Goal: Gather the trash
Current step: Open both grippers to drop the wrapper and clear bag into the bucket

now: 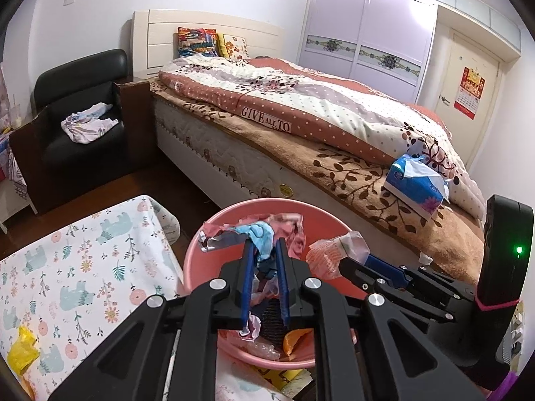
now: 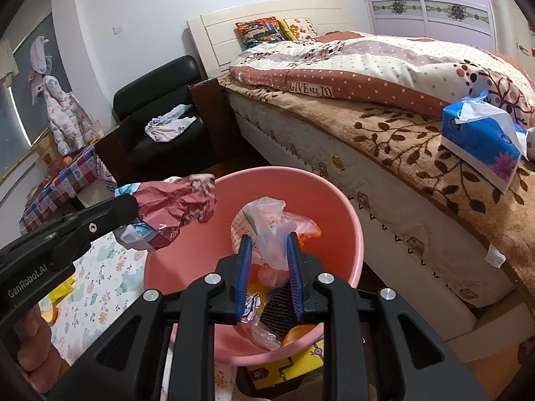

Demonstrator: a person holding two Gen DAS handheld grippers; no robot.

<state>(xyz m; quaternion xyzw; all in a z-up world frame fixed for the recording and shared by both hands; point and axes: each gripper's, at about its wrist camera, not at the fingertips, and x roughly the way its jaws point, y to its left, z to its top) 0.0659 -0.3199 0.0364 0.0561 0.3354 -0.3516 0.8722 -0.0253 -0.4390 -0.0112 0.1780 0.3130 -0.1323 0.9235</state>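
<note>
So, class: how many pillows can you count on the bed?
2: a multicoloured pillow against the headboard, and a yellow floral pillow beside it, nearer the wardrobe. The quilt may hide others.

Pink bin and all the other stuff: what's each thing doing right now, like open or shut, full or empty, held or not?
Pink bin: open-topped, some trash inside.
Crumpled paper: held by left gripper above the bin.
Plastic bag: held between right gripper pads, over the bin.
Tissue pack: torn open, on the bed.
Wardrobe doors: shut.
Room door: shut.
Yellow wrapper: lying on the table.
</note>
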